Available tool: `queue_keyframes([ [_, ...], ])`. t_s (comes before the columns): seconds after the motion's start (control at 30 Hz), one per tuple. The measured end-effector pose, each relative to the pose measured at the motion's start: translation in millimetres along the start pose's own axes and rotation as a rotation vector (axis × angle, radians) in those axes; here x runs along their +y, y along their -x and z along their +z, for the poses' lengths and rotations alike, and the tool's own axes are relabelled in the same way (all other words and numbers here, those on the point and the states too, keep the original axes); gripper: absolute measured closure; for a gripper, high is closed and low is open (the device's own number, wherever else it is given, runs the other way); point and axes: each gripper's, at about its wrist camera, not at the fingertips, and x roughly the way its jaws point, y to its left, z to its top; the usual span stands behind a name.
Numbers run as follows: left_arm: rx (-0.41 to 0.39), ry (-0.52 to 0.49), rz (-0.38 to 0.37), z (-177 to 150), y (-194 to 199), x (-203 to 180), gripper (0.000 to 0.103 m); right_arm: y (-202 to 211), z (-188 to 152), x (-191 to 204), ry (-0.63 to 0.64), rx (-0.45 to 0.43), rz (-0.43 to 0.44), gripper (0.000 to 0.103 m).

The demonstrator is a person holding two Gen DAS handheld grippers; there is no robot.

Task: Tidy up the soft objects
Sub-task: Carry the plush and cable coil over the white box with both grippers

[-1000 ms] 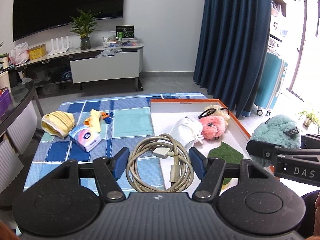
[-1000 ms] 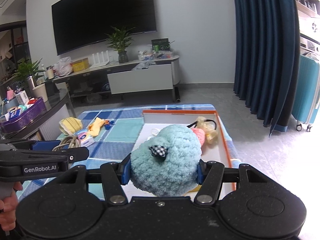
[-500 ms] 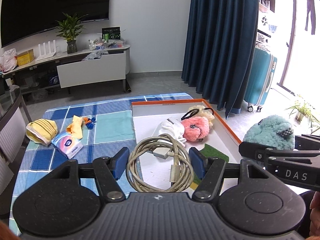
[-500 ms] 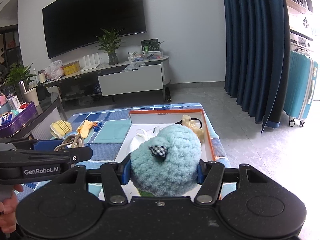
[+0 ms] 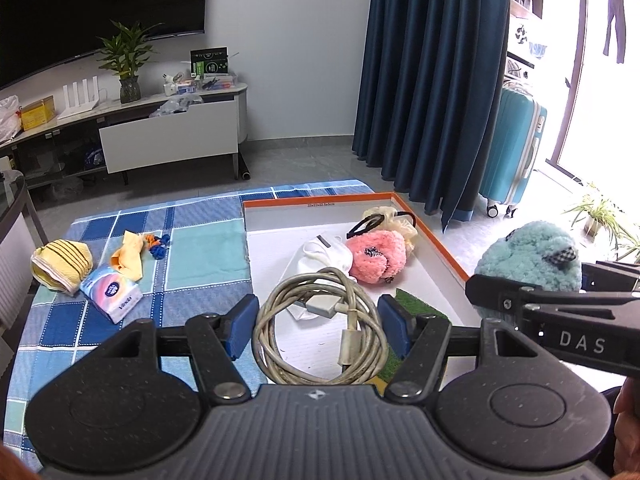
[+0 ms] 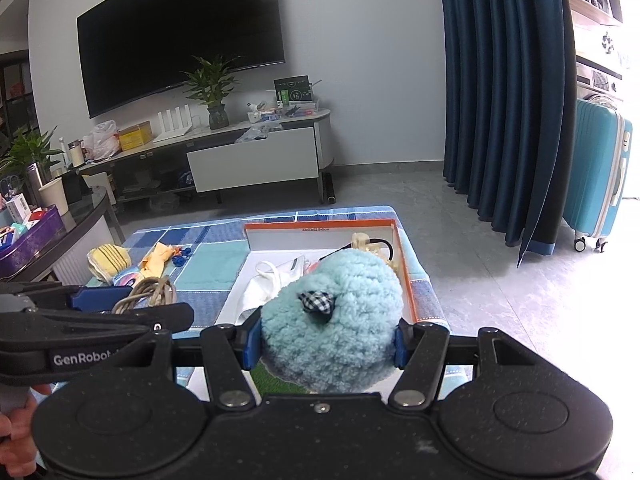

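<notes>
My left gripper (image 5: 318,326) is shut on a coiled grey cable (image 5: 320,332) and holds it above the near end of the orange-rimmed white tray (image 5: 448,252). My right gripper (image 6: 326,342) is shut on a fluffy light-blue plush (image 6: 332,320), held above the tray's (image 6: 408,280) near right side; the plush also shows in the left wrist view (image 5: 528,260). In the tray lie a pink fluffy item (image 5: 376,256), a white cloth pouch (image 5: 324,256), a cream scrunchie with a black band (image 5: 388,216) and a green felt piece (image 5: 416,306).
On the blue checked cloth (image 5: 200,248) left of the tray lie a yellow striped item (image 5: 60,264), a tissue pack (image 5: 110,292), a yellow cloth (image 5: 130,254) and small blue and orange bits (image 5: 158,242). Beyond are a TV bench, dark curtain and teal suitcase (image 5: 512,148).
Both grippers have shifted relative to the table, so the tray now sits more to the left in both views. Each keeps its hold on its object.
</notes>
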Motion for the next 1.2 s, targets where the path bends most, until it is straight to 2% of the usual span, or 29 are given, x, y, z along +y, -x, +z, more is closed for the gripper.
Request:
queue_keyframes([
  [0.77,0.03,0.025,-0.013,13.2,-29.2,-1.0,0.037,-30.9,21.8,-15.5,-0.005,0.0,-0.002,0.033],
  [1.2,0.035,0.045,0.003,29.4,-48.8,10.3,0.037,-55.6,28.6,-21.0,-0.009,0.032,0.003,0.032],
])
